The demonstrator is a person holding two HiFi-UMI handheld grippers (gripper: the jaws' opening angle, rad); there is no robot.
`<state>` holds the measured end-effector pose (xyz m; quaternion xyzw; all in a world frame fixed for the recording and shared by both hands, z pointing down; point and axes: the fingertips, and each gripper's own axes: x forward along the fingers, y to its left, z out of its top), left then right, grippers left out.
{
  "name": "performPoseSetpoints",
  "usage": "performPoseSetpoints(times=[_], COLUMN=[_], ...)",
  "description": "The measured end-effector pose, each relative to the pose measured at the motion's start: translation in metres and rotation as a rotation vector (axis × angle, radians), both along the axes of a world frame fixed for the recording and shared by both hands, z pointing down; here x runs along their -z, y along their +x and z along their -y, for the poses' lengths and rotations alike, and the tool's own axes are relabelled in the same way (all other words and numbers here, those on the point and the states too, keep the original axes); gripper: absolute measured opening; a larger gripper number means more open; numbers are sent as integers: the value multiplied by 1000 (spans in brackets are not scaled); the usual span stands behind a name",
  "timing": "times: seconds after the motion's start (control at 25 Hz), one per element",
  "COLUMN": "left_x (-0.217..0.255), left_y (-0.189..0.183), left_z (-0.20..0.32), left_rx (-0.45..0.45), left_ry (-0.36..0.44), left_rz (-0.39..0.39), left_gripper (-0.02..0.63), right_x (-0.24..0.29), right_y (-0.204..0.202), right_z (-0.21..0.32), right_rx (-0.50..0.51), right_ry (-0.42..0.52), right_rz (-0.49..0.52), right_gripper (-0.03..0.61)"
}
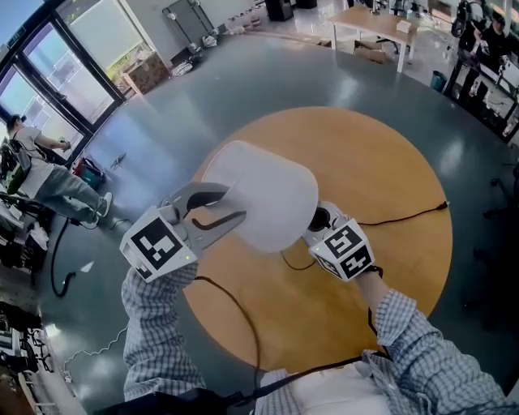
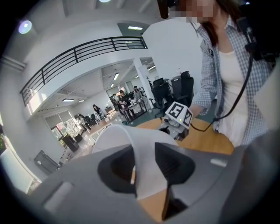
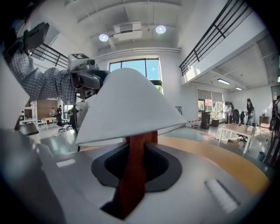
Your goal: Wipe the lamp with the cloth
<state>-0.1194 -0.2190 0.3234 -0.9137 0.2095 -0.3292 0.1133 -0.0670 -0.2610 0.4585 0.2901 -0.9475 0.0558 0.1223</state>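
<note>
A white cone lamp shade (image 1: 259, 194) stands on the round wooden table (image 1: 381, 162). My left gripper (image 1: 235, 204) is at the shade's left rim. In the left gripper view the thin shade wall (image 2: 146, 170) runs between its jaws, which are shut on it. My right gripper (image 1: 318, 220) is at the shade's right side, its jaws hidden under the rim in the head view. In the right gripper view it (image 3: 135, 162) is shut on a red-brown cloth (image 3: 131, 179), whose top reaches up under the shade (image 3: 127, 105).
A black cable (image 1: 405, 217) trails across the table to its right edge. Grey floor surrounds the table. A person (image 1: 40, 178) is by the windows at the left, and a wooden desk (image 1: 373, 20) stands at the far back.
</note>
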Motion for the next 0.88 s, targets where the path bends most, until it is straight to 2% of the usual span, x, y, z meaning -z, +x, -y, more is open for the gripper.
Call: performPoseSetpoints(times=[0.16, 0.36, 0.52, 0.6, 0.88], left_x=[2, 1, 2, 3, 5], left_y=[-1, 0, 1, 3, 6], left_z=[1, 3, 1, 0, -4], left_rx=[4, -5, -9, -14, -38], left_ry=[2, 15, 20, 24, 39], left_rz=[1, 9, 20, 27, 52], left_gripper=[140, 141, 143, 143, 144], right_x=[-28, -54, -94, -112, -126], right_y=[3, 18, 36, 49, 68], right_z=[1, -7, -20, -26, -38], right_rx=[-13, -54, -89, -108, -168], right_ry=[-29, -88, -138, -167, -219], right_rz=[-84, -66, -209, -246, -235], right_gripper=[81, 81, 81, 81, 81])
